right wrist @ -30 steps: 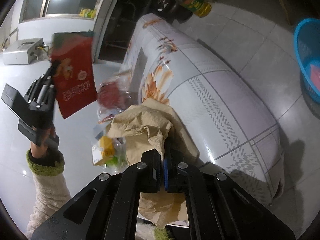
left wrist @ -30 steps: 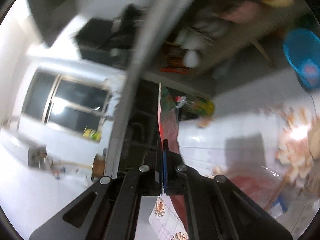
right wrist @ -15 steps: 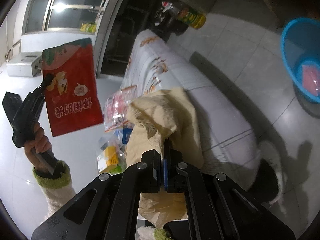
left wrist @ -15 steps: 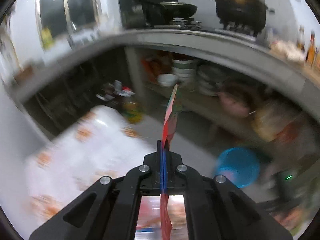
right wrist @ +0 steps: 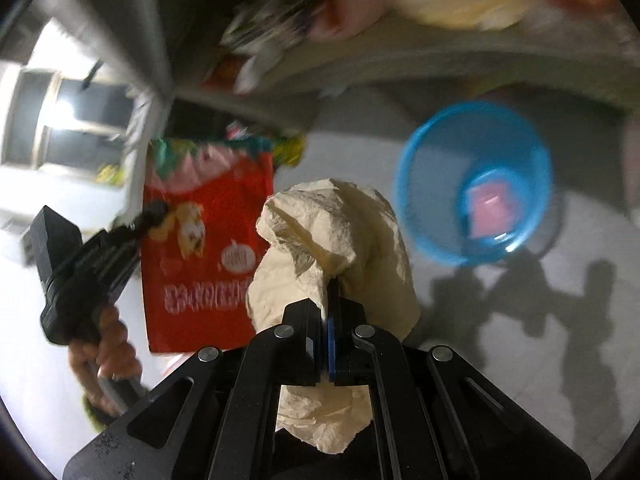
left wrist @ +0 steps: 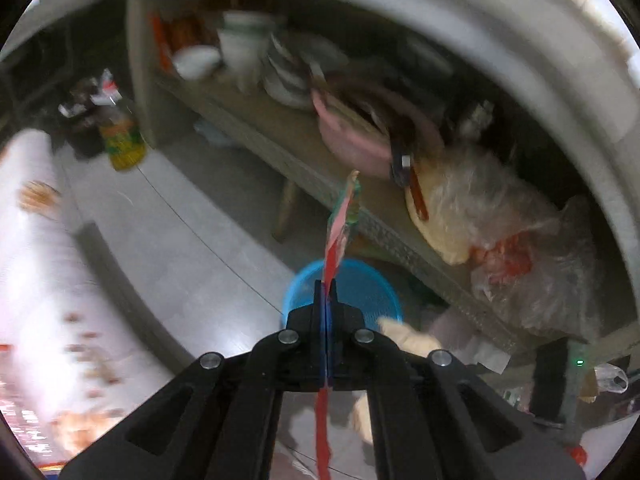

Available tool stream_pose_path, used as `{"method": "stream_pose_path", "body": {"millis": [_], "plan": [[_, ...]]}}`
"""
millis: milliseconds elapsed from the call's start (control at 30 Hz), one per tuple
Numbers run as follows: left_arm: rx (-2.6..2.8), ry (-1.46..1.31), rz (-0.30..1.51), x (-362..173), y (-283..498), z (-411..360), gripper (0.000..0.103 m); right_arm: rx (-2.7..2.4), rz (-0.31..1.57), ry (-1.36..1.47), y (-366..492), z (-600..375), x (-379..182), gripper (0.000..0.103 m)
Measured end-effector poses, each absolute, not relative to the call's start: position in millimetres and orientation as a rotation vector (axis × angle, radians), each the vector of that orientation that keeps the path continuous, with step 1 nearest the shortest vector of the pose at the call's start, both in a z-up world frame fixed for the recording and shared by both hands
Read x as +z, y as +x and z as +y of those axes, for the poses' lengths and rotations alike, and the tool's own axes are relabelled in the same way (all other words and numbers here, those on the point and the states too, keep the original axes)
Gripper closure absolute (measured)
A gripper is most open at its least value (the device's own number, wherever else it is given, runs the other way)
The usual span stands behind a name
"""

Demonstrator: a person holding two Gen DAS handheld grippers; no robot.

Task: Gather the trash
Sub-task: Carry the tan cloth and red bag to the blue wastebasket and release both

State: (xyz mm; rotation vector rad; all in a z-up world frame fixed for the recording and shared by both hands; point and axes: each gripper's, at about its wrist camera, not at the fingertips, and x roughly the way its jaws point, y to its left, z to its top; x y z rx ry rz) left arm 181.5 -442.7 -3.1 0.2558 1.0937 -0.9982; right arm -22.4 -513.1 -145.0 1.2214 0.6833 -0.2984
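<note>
My left gripper (left wrist: 327, 292) is shut on a red snack bag (left wrist: 339, 228), seen edge-on, held in the air above a blue basket (left wrist: 368, 288) on the floor. In the right wrist view the same bag (right wrist: 208, 240) shows its red face, held by the left gripper (right wrist: 150, 214). My right gripper (right wrist: 331, 292) is shut on a crumpled beige paper (right wrist: 332, 240). The blue basket (right wrist: 424, 208) lies ahead and to the right of it, with a pink wrapper (right wrist: 490, 210) inside.
A low shelf (left wrist: 304, 156) under the counter holds bowls, a pink basin (left wrist: 352, 144) and plastic bags (left wrist: 500, 220). A yellow oil bottle (left wrist: 122, 144) stands on the tiled floor. A table with a flowered cloth (left wrist: 32, 260) is at the left.
Both grippers swung away from the table toward the blue basket, carrying the snack bag and the beige paper. The basket now looks larger and closer in both views.
</note>
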Motion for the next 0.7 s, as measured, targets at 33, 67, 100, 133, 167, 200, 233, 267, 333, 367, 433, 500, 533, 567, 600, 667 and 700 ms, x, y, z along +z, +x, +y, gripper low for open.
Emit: {"method": "stream_pose_path", "body": {"millis": [33,67,100,133,167,200,233,267,333,367,433,500,533,567,600,667,700], "plan": [[-0.997,0.263,1.116,-15,179,-453,0.103,-0.336,0.69,1.215,-24,-518,-150,0.102],[-0.99,0.281,1.143,-31,177,-468,0.103,-0.375,0.701,1.206,-24,-523,-155,0.102],[-0.984,0.289,1.16,-42,176,-476,0.103,-0.41,0.711,1.197,-26,-527,-161,0.102],[-0.977,0.297,1.192,-58,174,-489,0.103,-0.444,0.722,1.193,-26,-534,-168,0.102],[-0.968,0.297,1.22,-71,173,-499,0.103,-0.47,0.731,1.193,-24,-539,-175,0.102],[-0.96,0.294,1.239,-79,174,-502,0.103,-0.493,0.743,1.191,-21,-546,-184,0.102],[-0.956,0.3,1.261,-92,173,-512,0.103,-0.506,0.751,1.189,-17,-547,-190,0.102],[-0.953,0.303,1.274,-99,173,-519,0.103,-0.522,0.759,1.185,-11,-549,-196,0.102],[-0.949,0.312,1.292,-113,171,-533,0.103,-0.556,0.775,1.155,3,-557,-207,0.102],[-0.951,0.322,1.301,-120,171,-540,0.1,-0.565,0.778,1.143,3,-562,-210,0.097],[-0.93,0.346,1.343,-136,173,-552,0.085,-0.586,0.775,1.128,16,-571,-224,0.093],[-0.872,0.341,1.355,-145,181,-552,0.062,-0.587,0.783,1.098,32,-578,-235,0.075],[-0.856,0.331,1.349,-144,184,-549,0.06,-0.611,0.797,1.074,37,-581,-242,0.068],[-0.846,0.319,1.347,-143,187,-547,0.06,-0.634,0.804,1.061,38,-581,-245,0.067],[-0.848,0.302,1.348,-140,189,-541,0.06,-0.639,0.808,1.06,38,-580,-251,0.067],[-0.864,0.285,1.34,-132,190,-534,0.06,-0.639,0.802,1.07,37,-578,-254,0.067],[-0.871,0.283,1.326,-125,191,-529,0.06,-0.645,0.799,1.064,35,-575,-254,0.067]]}}
